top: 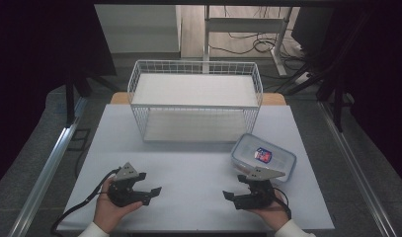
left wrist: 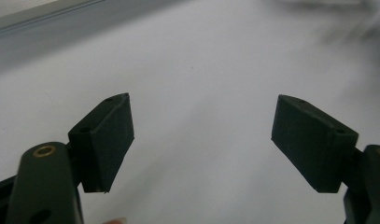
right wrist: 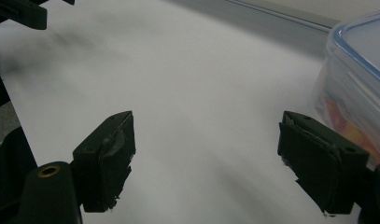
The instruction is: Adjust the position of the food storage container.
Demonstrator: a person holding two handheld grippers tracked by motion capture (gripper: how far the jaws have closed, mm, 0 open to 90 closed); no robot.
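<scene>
A: 2 grippers at the near edge of the white table (top: 198, 163), 1 in each hand. Left gripper (top: 148, 186) sits near-left, held in the left hand (top: 109, 205); its 2 jaws stand wide apart with nothing between them. The left gripper view agrees: both black pads spread, bare tabletop in the gap.

B: And the right one?

A: Right gripper (top: 234, 186) is near-right, in the right hand (top: 273, 213). Jaws also spread wide, nothing held. In the right gripper view (right wrist: 204, 158) the gap shows bare white surface.

B: Where is the box?

A: 1 clear plastic container (top: 263, 157) with a blue-rimmed lid lies flat on the table's right side, just beyond the right gripper and apart from its jaws. A small blue and red label sits on the lid. In the right gripper view the container (right wrist: 360, 70) shows at the right edge, just past the right-hand pad; something orange and yellow is inside, too blurred to name.

B: Anything else on the table?

A: 1 white wire basket rack (top: 195, 101) with 2 levels stands at the far middle, both levels bare. The container is near its front right corner, not touching.
</scene>
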